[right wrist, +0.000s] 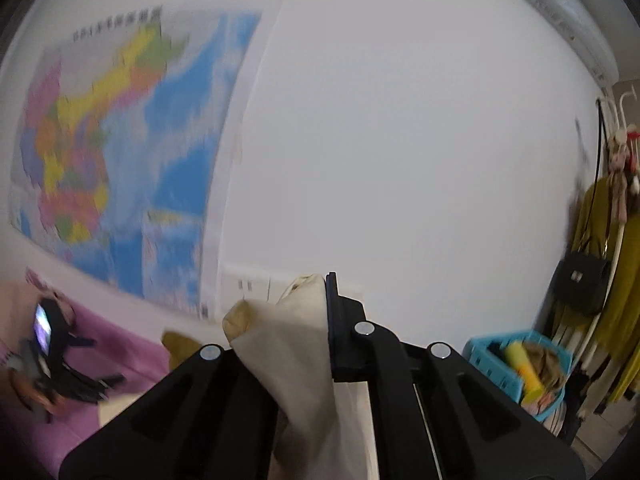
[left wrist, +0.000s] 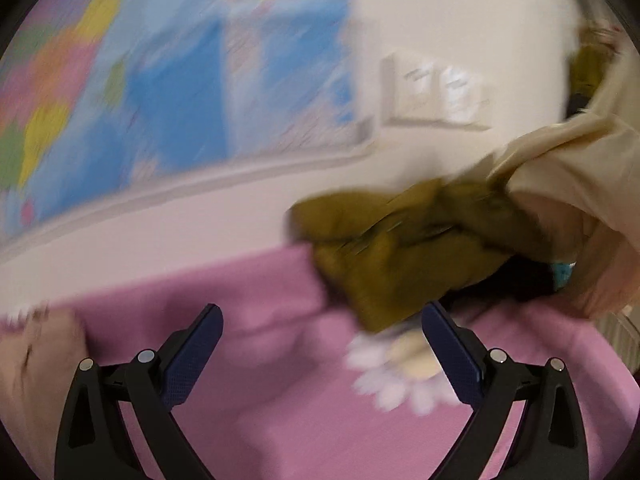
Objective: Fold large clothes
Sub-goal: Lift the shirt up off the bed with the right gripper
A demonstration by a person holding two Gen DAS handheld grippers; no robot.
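A large garment, cream outside [left wrist: 568,168] with an olive-green part [left wrist: 384,248], hangs lifted above the pink bed sheet [left wrist: 256,312] at the right of the left wrist view. My left gripper [left wrist: 320,320] stands open over the sheet, nothing between its fingers, the olive cloth just beyond its right fingertip. In the right wrist view my right gripper [right wrist: 310,296] is shut on a fold of the cream cloth [right wrist: 288,344], which bunches up over the left finger and hides it. The left gripper [right wrist: 52,344] shows blurred at the far left, over the sheet.
A coloured wall map [right wrist: 120,152] hangs behind the bed. A blue basket [right wrist: 492,354] with clothes stands at the right, beside a coat rack [right wrist: 612,216] with olive garments and a black bag [right wrist: 580,280]. A flower print [left wrist: 392,376] marks the sheet.
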